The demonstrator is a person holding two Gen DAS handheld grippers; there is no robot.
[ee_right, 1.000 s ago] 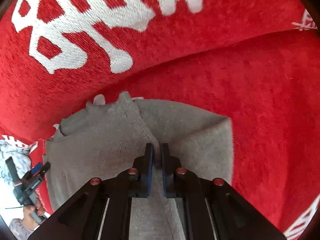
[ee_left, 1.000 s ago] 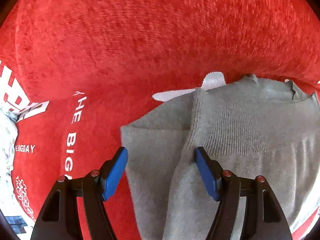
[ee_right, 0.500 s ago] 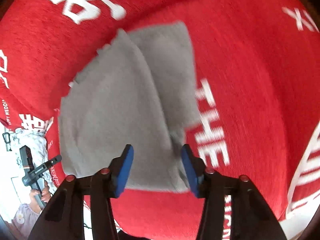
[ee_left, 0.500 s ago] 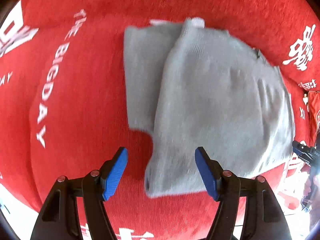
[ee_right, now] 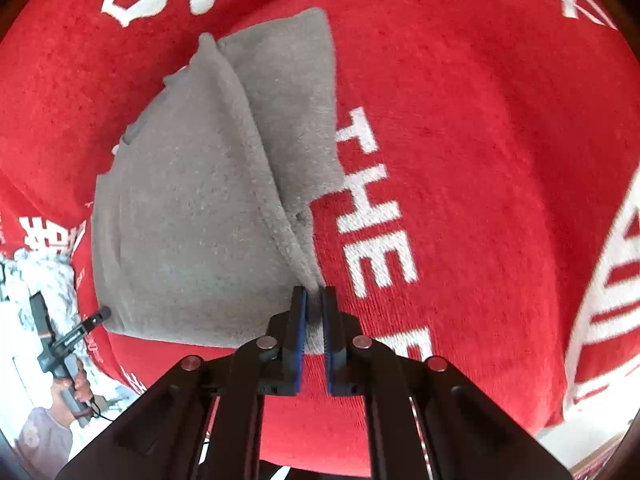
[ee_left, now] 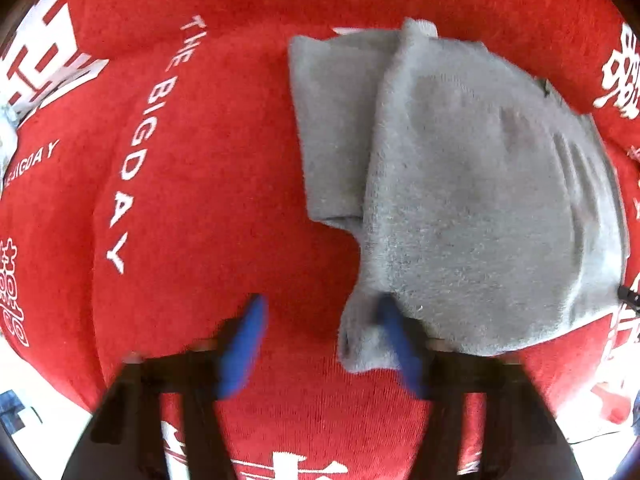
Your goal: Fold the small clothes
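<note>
A small grey knitted garment (ee_left: 472, 200) lies partly folded on the red cloth, one flap laid over another. My left gripper (ee_left: 320, 302) points down at its near left corner; the blue fingers (ee_left: 244, 344) are blurred and the jaws are closing. That corner lies between them against the right finger, with a gap to the left one. In the right wrist view the grey garment (ee_right: 188, 208) spreads up and to the left. My right gripper (ee_right: 314, 292) is shut on its near right corner.
A red plush cloth (ee_left: 208, 208) with white lettering covers the whole surface and falls away at the near edge. In the right wrist view a hand holds the other gripper (ee_right: 60, 344) at the lower left, over a pale patterned surface (ee_right: 24, 280).
Both grippers have drawn back from the garment's far edge to its near corners. The right jaws opened, then shut on the corner. The left jaws have narrowed around the other corner.
</note>
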